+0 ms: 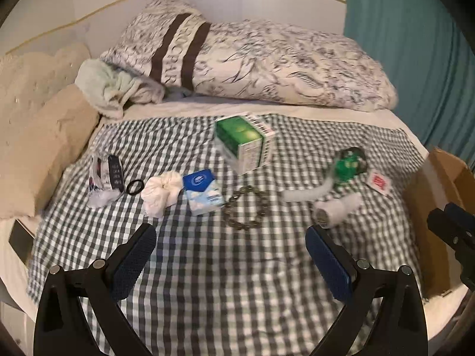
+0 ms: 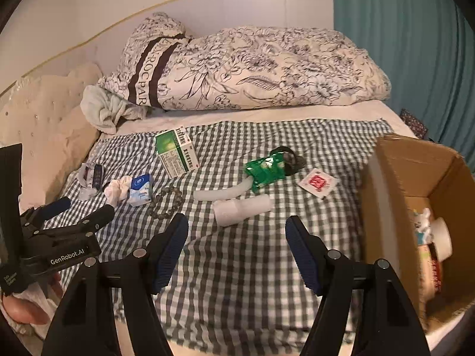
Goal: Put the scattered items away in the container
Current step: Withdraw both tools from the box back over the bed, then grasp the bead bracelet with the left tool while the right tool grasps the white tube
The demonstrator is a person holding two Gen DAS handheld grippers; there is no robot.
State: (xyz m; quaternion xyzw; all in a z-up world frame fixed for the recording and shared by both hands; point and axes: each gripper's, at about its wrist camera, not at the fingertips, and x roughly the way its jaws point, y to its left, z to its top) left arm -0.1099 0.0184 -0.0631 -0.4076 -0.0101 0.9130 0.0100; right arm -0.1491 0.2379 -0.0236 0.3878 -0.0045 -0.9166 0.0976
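While both the left claw point(image 1: 231, 255) and right claw point(image 2: 237, 246) hung wide and empty over the checkered bed point(image 2: 237, 281), scattered items including the bead bracelet point(image 1: 246, 207) lay beside the cardboard box point(image 2: 415, 178).

Blurring across the left wrist view, smearing the print on the green medicine box point(image 1: 243, 142) and the floral duvet point(image 1: 267, 65) beyond reading. Running off the right edge of both views: the cardboard box point(image 2: 394, 184), with its contents half hidden behind its near wall, only a white cup-like shape point(image 2: 442, 237) and some packets showing, too small to identify. Hiding under the green sachet point(image 2: 265, 170): part of a dark round object point(image 2: 292, 157), unidentifiable.
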